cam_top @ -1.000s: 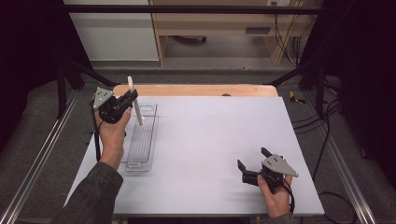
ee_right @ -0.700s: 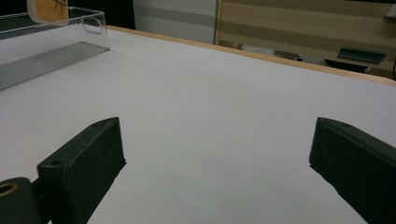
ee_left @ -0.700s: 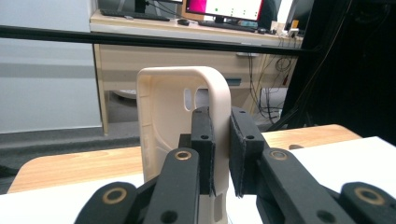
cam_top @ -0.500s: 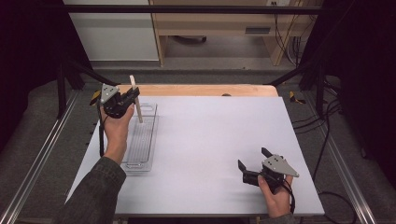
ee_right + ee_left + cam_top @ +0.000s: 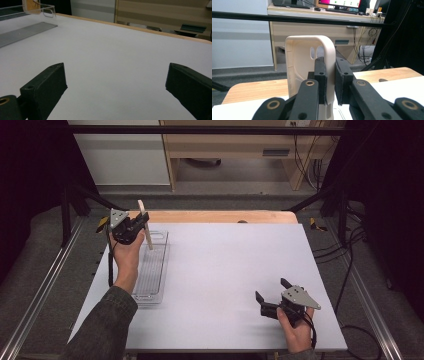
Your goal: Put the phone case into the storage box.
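A cream phone case (image 5: 148, 239) stands nearly upright over the far end of a clear plastic tray (image 5: 150, 285) at the table's left. My left gripper (image 5: 142, 221) is shut on the case's side edge, and the left gripper view shows both pads pressing on the case (image 5: 299, 57) wall, with the gripper (image 5: 330, 63) pointing level. My right gripper (image 5: 271, 290) rests low near the front right of the white table, its jaws wide open with nothing between them (image 5: 117, 82).
The tray (image 5: 27, 30) has a ribbed floor and lies lengthwise along the left side. A wooden strip (image 5: 220, 216) borders the table's far edge. Metal rails (image 5: 45, 285) run along both sides, with a desk and cables beyond.
My left hand has shifted a little toward the far end of the tray and slightly lower, still holding the case. The right hand has not moved.
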The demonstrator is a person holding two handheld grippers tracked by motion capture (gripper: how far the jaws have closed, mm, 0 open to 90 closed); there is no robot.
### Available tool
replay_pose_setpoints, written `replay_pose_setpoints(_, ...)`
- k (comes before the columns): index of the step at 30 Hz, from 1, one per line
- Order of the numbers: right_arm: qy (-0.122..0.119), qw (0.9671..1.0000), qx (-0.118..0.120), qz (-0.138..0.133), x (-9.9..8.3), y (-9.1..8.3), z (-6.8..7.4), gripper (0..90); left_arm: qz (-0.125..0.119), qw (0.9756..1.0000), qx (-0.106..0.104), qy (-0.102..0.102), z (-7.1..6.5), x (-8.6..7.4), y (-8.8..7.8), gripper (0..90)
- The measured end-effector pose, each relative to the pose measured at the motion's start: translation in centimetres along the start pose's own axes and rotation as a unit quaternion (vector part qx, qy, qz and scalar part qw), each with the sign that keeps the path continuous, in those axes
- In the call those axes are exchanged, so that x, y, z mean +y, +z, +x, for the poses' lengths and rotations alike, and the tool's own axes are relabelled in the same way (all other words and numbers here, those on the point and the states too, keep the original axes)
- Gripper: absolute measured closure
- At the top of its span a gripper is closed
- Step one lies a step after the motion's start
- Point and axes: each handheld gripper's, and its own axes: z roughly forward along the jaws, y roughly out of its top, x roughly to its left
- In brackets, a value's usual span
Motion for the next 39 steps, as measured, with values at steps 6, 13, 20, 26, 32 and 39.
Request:
replay_pose_setpoints(6,0.003,1.0000,-0.008,0.001,0.0,0.1,0.0,3.1,0.009,0.9999,0.008,0.005,0.1,-0.3,0.3,81.0)
replay_pose_setpoints(13,0.001,1.0000,-0.008,0.002,0.0,0.1,0.1,3.1,0.015,0.9998,0.014,0.004,-0.1,-0.7,0.4,81.0)
replay_pose_setpoints(20,0.000,1.0000,-0.005,0.005,-0.1,0.2,0.2,3.1,0.021,0.9997,0.012,0.001,-0.3,-1.1,0.7,81.0)
replay_pose_setpoints(26,0.001,1.0000,-0.005,0.005,-0.1,0.2,0.1,3.1,0.025,0.9996,0.012,-0.003,-0.8,-1.3,1.0,81.0)
replay_pose_setpoints(32,0.001,1.0000,-0.003,0.008,-0.1,0.3,0.2,3.2,0.027,0.9995,0.011,-0.009,-0.9,-1.6,1.4,81.0)
replay_pose_setpoints(39,0.000,0.9999,-0.002,0.010,-0.2,0.4,0.5,3.2,0.033,0.9994,0.008,-0.008,-1.1,-2.0,2.0,81.0)
